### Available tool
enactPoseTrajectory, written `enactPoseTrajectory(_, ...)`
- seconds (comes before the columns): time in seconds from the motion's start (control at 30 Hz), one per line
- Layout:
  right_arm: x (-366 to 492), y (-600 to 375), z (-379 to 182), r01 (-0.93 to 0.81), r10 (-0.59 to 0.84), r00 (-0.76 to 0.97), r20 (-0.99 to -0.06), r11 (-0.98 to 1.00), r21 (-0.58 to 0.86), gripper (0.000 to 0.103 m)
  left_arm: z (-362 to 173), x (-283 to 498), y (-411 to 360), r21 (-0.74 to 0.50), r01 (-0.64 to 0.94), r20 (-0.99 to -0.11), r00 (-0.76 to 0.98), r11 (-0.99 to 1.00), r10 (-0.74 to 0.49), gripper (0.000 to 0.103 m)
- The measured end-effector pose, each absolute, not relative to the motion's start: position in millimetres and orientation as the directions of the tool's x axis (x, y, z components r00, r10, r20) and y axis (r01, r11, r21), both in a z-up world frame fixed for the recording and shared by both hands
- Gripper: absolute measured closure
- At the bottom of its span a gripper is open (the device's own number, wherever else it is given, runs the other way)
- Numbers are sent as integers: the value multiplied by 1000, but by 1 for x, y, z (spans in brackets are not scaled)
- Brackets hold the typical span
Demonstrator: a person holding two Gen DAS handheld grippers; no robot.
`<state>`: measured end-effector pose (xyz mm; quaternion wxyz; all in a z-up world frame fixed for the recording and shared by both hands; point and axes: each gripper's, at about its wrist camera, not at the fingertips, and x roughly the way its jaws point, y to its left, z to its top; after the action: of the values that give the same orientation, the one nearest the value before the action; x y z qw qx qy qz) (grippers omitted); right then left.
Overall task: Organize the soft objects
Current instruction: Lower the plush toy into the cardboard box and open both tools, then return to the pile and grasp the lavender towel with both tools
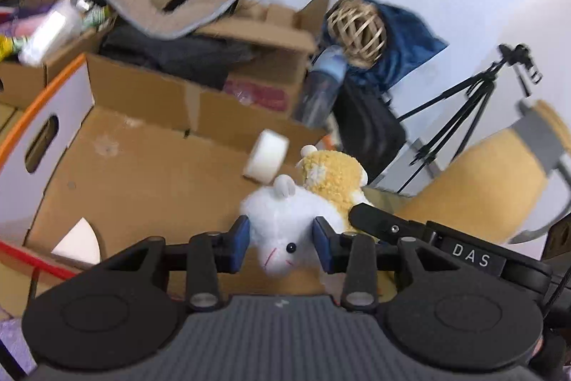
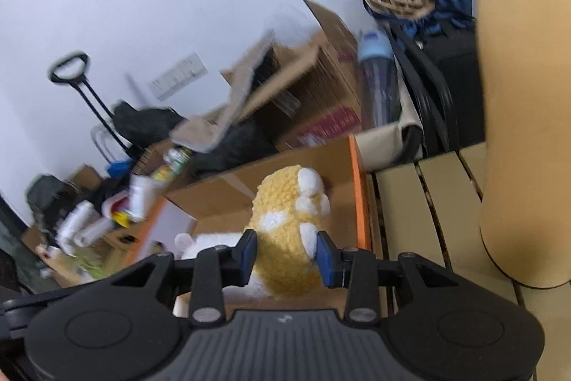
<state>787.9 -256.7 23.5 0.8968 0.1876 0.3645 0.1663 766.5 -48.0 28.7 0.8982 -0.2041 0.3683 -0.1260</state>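
Note:
My left gripper (image 1: 282,238) is shut on a white plush hamster (image 1: 285,216), its blue pads pressing into both sides of the head, face towards the camera. Right beside it is a yellow and white plush hamster (image 1: 335,181). In the right wrist view my right gripper (image 2: 285,254) is shut on that yellow plush (image 2: 285,220), and the white plush (image 2: 210,241) shows at its left. Both toys hang over an open cardboard box with an orange rim (image 2: 358,195); its brown floor (image 1: 142,174) lies below.
A white roll (image 1: 266,161) lies inside the box. Behind it stand more cardboard boxes (image 1: 150,91) with dark clothes and a beige mat (image 1: 178,6). A water bottle (image 1: 321,88), a wicker ball (image 1: 357,31), a tripod (image 1: 464,116) and a wooden chair (image 1: 499,188) are to the right.

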Motion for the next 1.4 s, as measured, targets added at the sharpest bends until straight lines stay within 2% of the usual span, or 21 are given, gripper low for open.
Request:
enactPoseTrajectory(0.1,794,-245,10,-149,378,673,-635,911,384,67,11,776,-50,-434,74,-648,667,898,-368,65)
enactPoseTrajectory(0.13,795,-241,7,-152,364,673,-644,920,361,71,7,777,-52,-425,82,-654,661,902,-368,65)
enactPoseTrajectory(0.2,794,-236,3,-145,332,667,-667,936,321,68,1,780,-54,-414,77,-667,652,907,-360,64)
enactPoseTrajectory(0.27,791,-233,2,-144,305,673,-674,948,285,68,-3,781,-56,-404,77,-680,641,911,-356,61)
enactPoseTrajectory(0.4,778,-237,16,-139,280,697,-660,956,258,68,13,769,-50,-405,79,-664,659,911,-352,59)
enactPoseTrajectory(0.47,770,-241,30,-143,277,715,-642,957,254,68,30,757,-47,-404,90,-641,682,910,-352,51)
enactPoseTrajectory(0.6,740,-249,71,-168,275,758,-591,958,230,58,78,720,-34,-392,92,-586,742,915,-326,40)
enactPoseTrajectory(0.63,731,-251,81,-182,283,765,-579,957,226,55,90,709,-29,-388,92,-572,756,917,-319,32)
enactPoseTrajectory(0.67,717,-253,93,-200,291,774,-562,955,219,53,101,697,-25,-387,92,-559,768,918,-313,28)
enactPoseTrajectory(0.8,664,-256,123,-249,299,803,-516,954,165,42,137,634,-2,-347,122,-478,830,930,-287,24)
enactPoseTrajectory(0.87,639,-257,131,-267,306,810,-500,952,150,38,146,601,9,-309,137,-449,851,941,-272,16)
enactPoseTrajectory(0.93,612,-257,137,-298,329,821,-467,944,141,29,151,568,21,-263,156,-415,872,952,-258,12)
enactPoseTrajectory(1.07,559,-251,142,-328,343,841,-419,938,109,29,147,508,46,-187,145,-338,919,972,-202,9)
enactPoseTrajectory(1.2,508,-236,133,-357,360,856,-372,931,79,27,127,456,73,-166,94,-281,950,982,-138,6)
enactPoseTrajectory(1.4,441,-204,97,-346,326,896,-303,938,-12,26,75,405,99,-92,8,-302,953,996,-35,3)
